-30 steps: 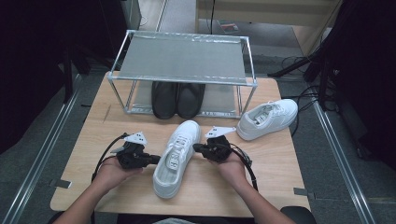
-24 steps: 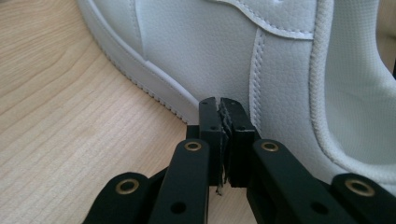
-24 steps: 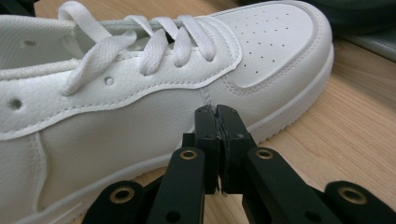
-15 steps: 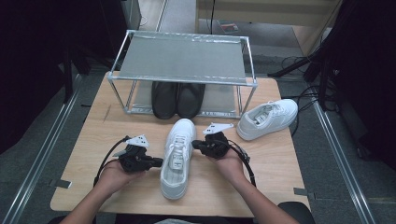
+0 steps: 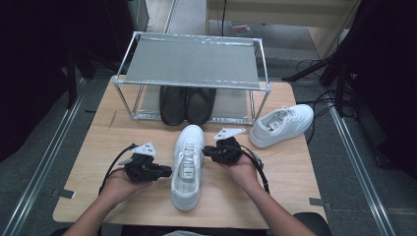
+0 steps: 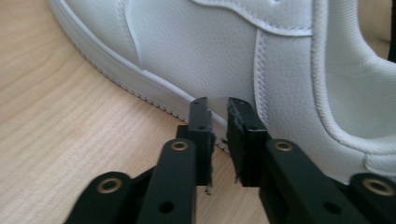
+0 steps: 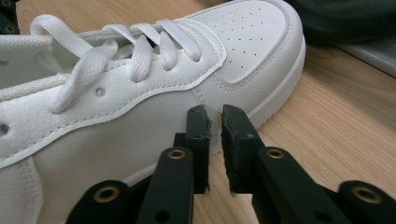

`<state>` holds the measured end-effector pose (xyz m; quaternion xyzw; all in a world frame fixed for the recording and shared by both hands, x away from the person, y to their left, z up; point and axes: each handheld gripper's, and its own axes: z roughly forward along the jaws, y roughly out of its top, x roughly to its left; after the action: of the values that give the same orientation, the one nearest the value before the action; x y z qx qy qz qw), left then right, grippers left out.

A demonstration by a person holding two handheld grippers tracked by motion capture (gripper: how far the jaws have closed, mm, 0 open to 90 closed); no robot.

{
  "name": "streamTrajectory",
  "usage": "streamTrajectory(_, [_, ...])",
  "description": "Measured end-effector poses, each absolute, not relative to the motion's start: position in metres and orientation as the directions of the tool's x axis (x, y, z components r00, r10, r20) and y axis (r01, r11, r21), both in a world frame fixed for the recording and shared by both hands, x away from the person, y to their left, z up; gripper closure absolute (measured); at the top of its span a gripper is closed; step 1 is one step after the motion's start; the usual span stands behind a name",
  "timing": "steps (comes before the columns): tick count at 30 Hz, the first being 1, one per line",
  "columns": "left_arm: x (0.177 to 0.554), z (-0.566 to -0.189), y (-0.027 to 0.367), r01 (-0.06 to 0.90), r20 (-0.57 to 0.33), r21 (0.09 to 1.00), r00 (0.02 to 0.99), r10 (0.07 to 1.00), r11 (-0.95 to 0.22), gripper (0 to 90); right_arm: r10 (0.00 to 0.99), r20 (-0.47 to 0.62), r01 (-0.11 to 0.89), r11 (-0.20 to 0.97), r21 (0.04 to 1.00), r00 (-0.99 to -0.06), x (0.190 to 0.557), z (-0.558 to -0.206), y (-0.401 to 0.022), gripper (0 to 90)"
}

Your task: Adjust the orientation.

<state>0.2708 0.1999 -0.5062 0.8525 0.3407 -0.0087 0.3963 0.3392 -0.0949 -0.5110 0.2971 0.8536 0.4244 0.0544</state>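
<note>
A lab-like recording space: black curtains (image 5: pixel 39 59), floor rails (image 5: pixel 46 162), cables (image 5: pixel 319 98) round a wooden table (image 5: pixel 98 147).

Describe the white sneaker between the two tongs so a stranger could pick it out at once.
Start at the metal rack at the far side of the wooden table, with black shoes under it. Just in front lies the white sneaker, toe toward the rack, flanked by the left tongs and right tongs. The other white sneaker lies apart, to the right.

I see a white sneaker (image 7: pixel 140 107) of grained, matt leather with woven cloth laces (image 7: pixel 98 51), lying on a pale wood-grain surface (image 6: pixel 70 116); my matt black plastic jaws carry brass-coloured rivets.
</note>
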Motion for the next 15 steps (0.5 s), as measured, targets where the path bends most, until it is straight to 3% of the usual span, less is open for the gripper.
streamTrajectory(15, [0.282, -0.501, 0.22, 0.633, -0.297, 0.657, 0.717, 0.631, -0.411, 47.1, 0.583, 0.202, 0.504, 0.418, 0.756, -0.787, 0.346, -0.504, -0.114, 52.3])
